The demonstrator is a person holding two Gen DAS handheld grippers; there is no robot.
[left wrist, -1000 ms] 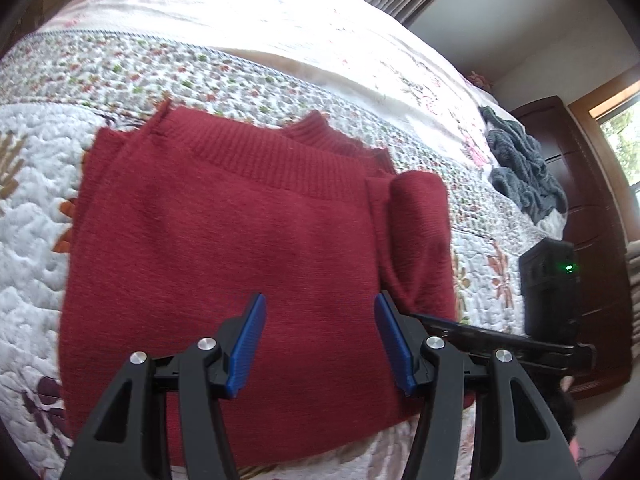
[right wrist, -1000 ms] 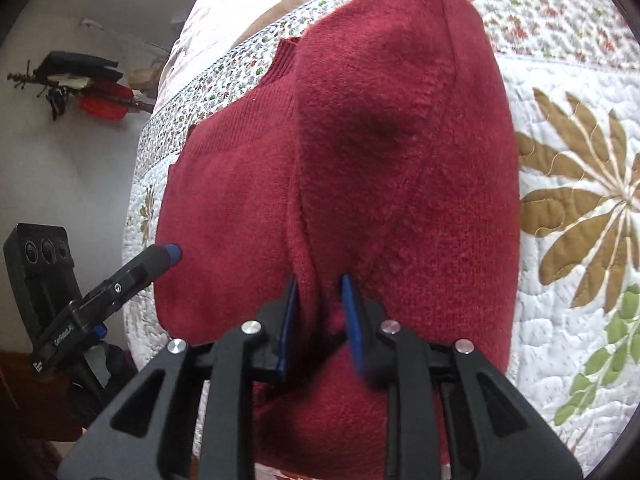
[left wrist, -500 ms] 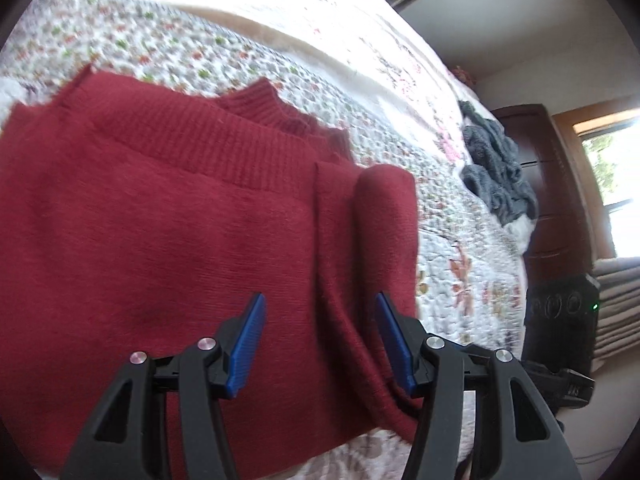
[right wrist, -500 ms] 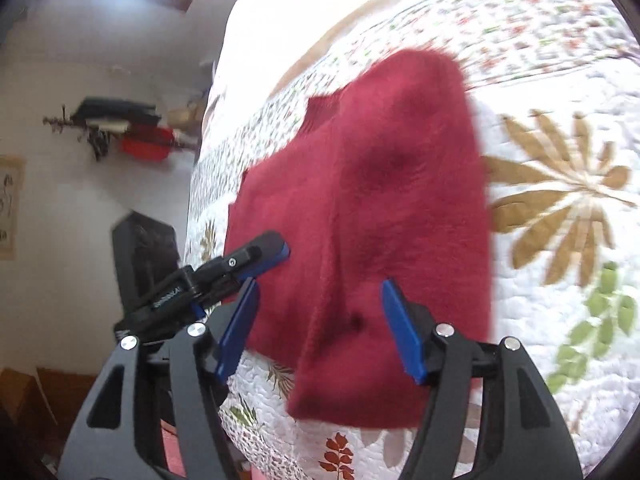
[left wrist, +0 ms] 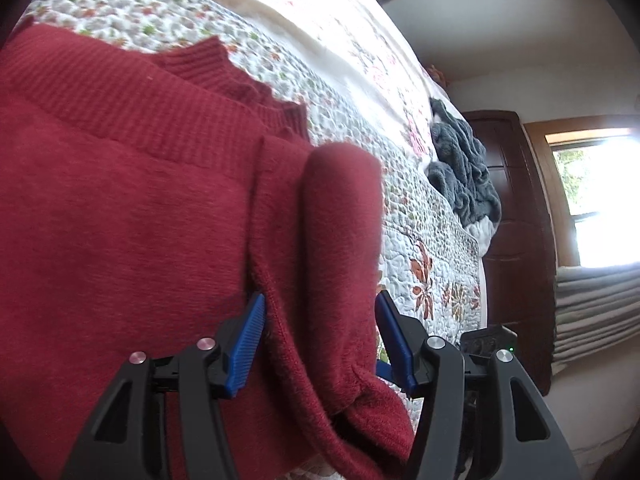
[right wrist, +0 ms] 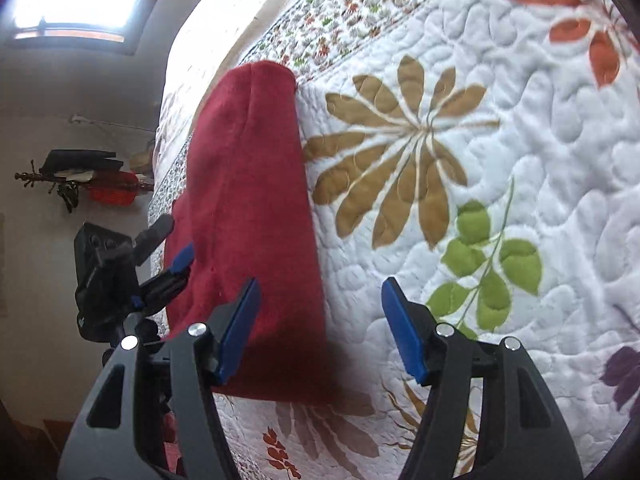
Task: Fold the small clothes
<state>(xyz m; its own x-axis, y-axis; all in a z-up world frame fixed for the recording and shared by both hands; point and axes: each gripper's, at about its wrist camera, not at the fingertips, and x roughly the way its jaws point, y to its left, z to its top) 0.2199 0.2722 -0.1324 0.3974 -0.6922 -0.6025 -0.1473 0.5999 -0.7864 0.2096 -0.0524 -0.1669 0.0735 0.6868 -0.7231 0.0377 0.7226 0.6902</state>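
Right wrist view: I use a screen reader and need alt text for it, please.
The open right hand-held gripper hovers over a white floral quilt, its jaws apart and empty. A folded red sweater lies on the quilt just left of it, with the left hand-held gripper at the sweater's far side.

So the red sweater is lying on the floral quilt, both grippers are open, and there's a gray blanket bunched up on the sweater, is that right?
Not quite. The gray blanket is not on the red sweater; the left wrist view shows it bunched well apart from it, farther along the floral quilt. The rest holds: the sweater lies on the quilt, and the left gripper and right gripper are both open.
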